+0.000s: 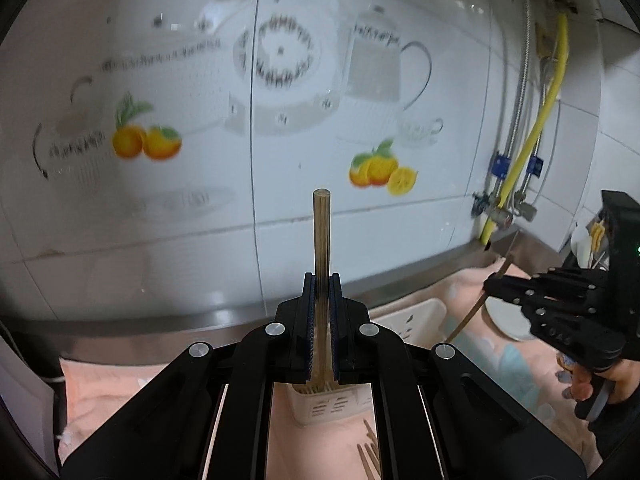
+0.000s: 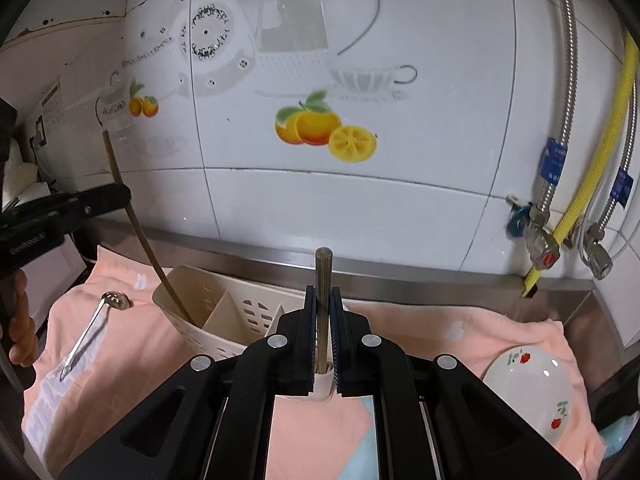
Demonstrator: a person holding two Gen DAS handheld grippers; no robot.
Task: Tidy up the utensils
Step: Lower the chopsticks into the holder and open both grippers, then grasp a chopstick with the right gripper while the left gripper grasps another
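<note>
My left gripper (image 1: 322,280) is shut on a wooden chopstick (image 1: 322,232) that stands upright between the pads. Its lower end dips into the cream slotted utensil caddy (image 1: 328,406). From the right wrist view, that left gripper (image 2: 124,196) holds the chopstick (image 2: 138,224) slanting down into the caddy's left compartment (image 2: 188,300). My right gripper (image 2: 323,292) is shut on a second chopstick (image 2: 322,276), upright, its lower end at the caddy's near right end. The left wrist view shows the right gripper (image 1: 490,284) with its chopstick (image 1: 468,316) tilted.
A pink cloth (image 2: 132,360) covers the steel counter. On it lie a metal spoon (image 2: 94,324), an upturned flowered bowl (image 2: 532,388) and loose chopsticks (image 1: 370,454). The tiled wall, a yellow hose (image 2: 592,176) and valves stand behind. A hand (image 2: 22,320) grips the left tool.
</note>
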